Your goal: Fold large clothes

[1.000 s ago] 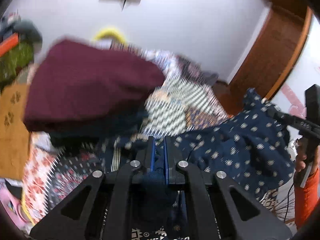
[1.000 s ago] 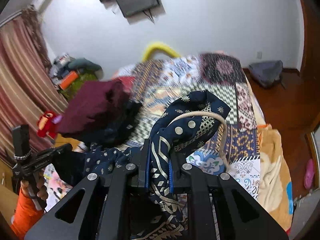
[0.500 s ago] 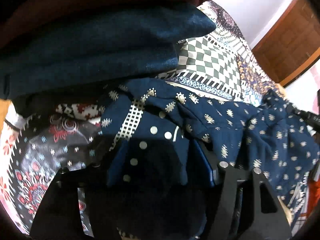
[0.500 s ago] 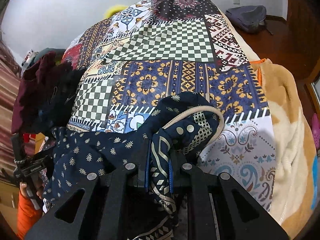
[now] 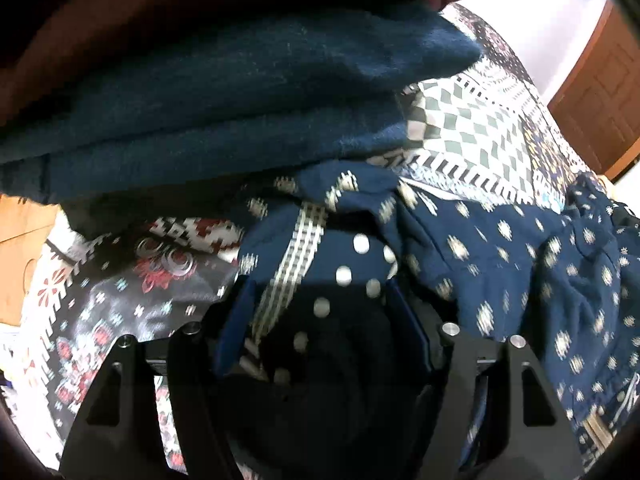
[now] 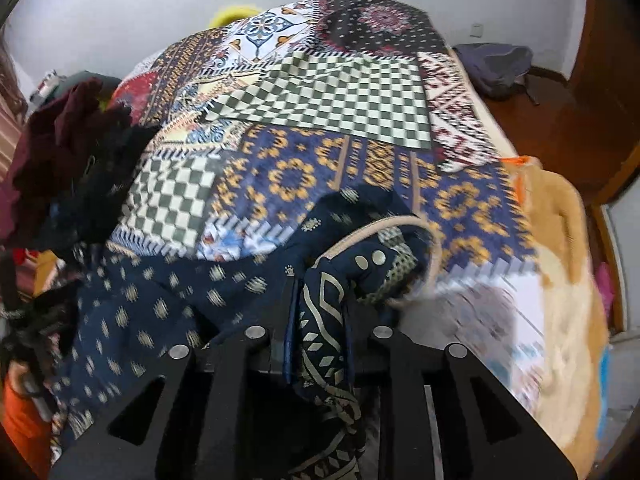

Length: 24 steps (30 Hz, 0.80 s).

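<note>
A navy patterned garment [image 6: 168,300] with cream dots and motifs lies crumpled on the patchwork bedspread [image 6: 340,92]. My right gripper [image 6: 320,312] is shut on a fold of it with a cream diamond border. In the left wrist view the same garment [image 5: 500,264] spreads to the right. My left gripper [image 5: 320,312] stands open, its blue pads wide apart, with the dotted part of the garment lying loose between them.
A stack of folded clothes, teal [image 5: 240,92] under maroon, sits close ahead of the left gripper; it shows at the left in the right wrist view [image 6: 60,152]. A tan fleece blanket [image 6: 560,280] lies at the bed's right edge. A grey bag [image 6: 496,64] lies on the wooden floor.
Both grippers dropped from raised toward the bed. The left gripper opened and released the garment beside the folded stack. The right gripper stayed shut on the cloth.
</note>
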Motion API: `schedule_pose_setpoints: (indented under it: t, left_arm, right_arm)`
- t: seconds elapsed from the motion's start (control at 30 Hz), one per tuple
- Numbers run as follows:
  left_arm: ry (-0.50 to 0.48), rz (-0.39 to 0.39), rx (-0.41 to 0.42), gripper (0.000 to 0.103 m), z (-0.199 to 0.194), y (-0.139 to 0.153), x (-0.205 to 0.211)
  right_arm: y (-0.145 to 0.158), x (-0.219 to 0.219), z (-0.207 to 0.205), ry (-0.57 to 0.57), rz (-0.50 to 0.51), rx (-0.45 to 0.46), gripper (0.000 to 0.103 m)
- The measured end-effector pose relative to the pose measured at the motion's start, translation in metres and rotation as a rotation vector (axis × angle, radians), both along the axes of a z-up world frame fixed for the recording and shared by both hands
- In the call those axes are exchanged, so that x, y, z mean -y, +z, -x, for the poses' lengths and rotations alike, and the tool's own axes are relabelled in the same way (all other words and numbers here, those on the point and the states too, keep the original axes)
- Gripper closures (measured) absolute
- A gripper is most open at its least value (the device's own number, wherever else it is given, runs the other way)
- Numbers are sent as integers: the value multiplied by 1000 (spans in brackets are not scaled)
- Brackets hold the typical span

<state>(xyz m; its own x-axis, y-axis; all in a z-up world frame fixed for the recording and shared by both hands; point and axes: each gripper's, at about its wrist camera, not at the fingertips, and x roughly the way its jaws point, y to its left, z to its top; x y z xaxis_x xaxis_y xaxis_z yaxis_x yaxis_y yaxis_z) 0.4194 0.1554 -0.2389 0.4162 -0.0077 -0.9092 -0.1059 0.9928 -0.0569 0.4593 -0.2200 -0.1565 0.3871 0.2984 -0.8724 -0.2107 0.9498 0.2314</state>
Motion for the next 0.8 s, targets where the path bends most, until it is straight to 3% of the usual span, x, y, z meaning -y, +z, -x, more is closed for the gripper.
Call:
schedule_pose_setpoints:
  t: [0.13,0.27,0.33,0.53,0.7,0.8]
  left_arm:
    - [-13,4,4,35,25,20,-3]
    - [-2,26,33,35,58,42,-15]
    - [3,49,47,35,77,50,-19]
    - [-20,61,75,34,122,74,-16]
    - [-50,42,70,32,159,73,-5]
    - [-35,92,48,32,183,65,-9]
  right_arm:
    - [26,13,31,17,57,31,78]
    - [57,25,71,53,75,88,55]
    - [71,30,94,65,73,127,48]
    - [92,48,156,52,11,185,48]
    - [81,57,187,39,-18,157,48]
    - [73,63,202,15,16,153,48]
